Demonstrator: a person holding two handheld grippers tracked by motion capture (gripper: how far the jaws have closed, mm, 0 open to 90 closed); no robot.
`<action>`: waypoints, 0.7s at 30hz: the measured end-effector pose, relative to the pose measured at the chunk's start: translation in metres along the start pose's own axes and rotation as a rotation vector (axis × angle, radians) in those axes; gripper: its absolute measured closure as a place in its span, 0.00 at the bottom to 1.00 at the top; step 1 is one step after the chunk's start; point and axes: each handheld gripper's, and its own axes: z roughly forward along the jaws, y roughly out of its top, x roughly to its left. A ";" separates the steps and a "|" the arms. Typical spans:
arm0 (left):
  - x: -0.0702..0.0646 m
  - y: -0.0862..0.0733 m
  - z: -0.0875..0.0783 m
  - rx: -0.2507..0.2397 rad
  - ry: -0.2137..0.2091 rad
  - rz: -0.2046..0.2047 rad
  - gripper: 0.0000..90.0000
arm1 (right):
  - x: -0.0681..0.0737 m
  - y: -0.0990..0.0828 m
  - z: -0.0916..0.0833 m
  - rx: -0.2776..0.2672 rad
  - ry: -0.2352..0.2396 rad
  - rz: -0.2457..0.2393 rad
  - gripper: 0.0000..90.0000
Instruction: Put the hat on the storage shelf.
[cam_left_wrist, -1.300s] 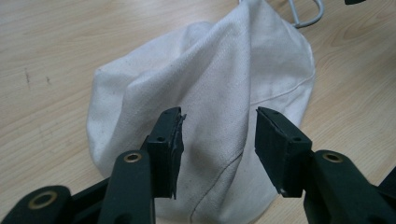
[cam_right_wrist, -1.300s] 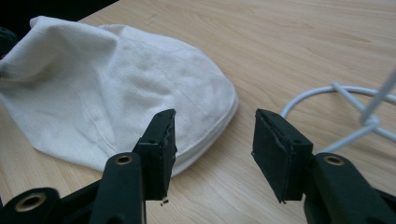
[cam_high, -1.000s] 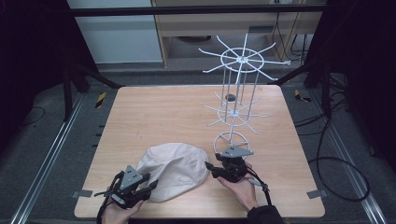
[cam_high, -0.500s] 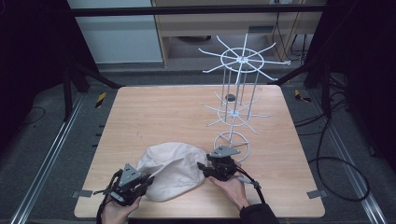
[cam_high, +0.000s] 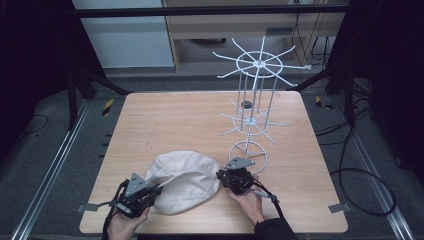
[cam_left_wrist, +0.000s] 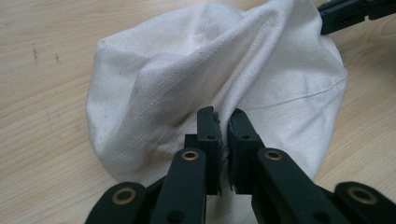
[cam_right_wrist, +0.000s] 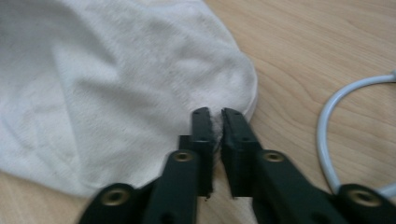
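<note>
A cream cloth cap (cam_high: 182, 179) lies on the wooden table (cam_high: 170, 125) near its front edge. My left gripper (cam_high: 150, 192) sits at the cap's left side; its jaws have just been closing and now pinch a raised fold of the cloth cap (cam_left_wrist: 210, 88), left gripper (cam_left_wrist: 223, 122). My right gripper (cam_high: 223, 176) is at the cap's right edge; its jaws have just closed too and clamp the rim of the cloth cap (cam_right_wrist: 116, 79), right gripper (cam_right_wrist: 214, 117). The right gripper's black jaws (cam_left_wrist: 345, 11) also show at the top right of the left gripper view.
A white wire display rack (cam_high: 255, 107) with spoked tiers stands on the right half of the table, its ring base (cam_high: 248, 150) just behind my right gripper. A curve of that base ring (cam_right_wrist: 336, 121) shows at right in the right gripper view.
Both grippers have shut on the cap's edges. The right gripper has slid a little left, toward the cap; the cap has bunched up slightly between the two grips.
</note>
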 end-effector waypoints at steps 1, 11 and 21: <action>0.000 0.000 0.000 -0.002 0.002 -0.002 0.95 | 0.001 0.000 0.000 0.001 -0.001 -0.008 0.97; 0.012 0.005 0.000 -0.031 0.036 -0.023 0.95 | 0.005 0.003 -0.009 0.008 0.043 -0.030 0.99; 0.026 0.012 0.010 -0.049 0.062 -0.025 0.96 | 0.023 0.002 -0.012 0.021 0.108 -0.082 1.00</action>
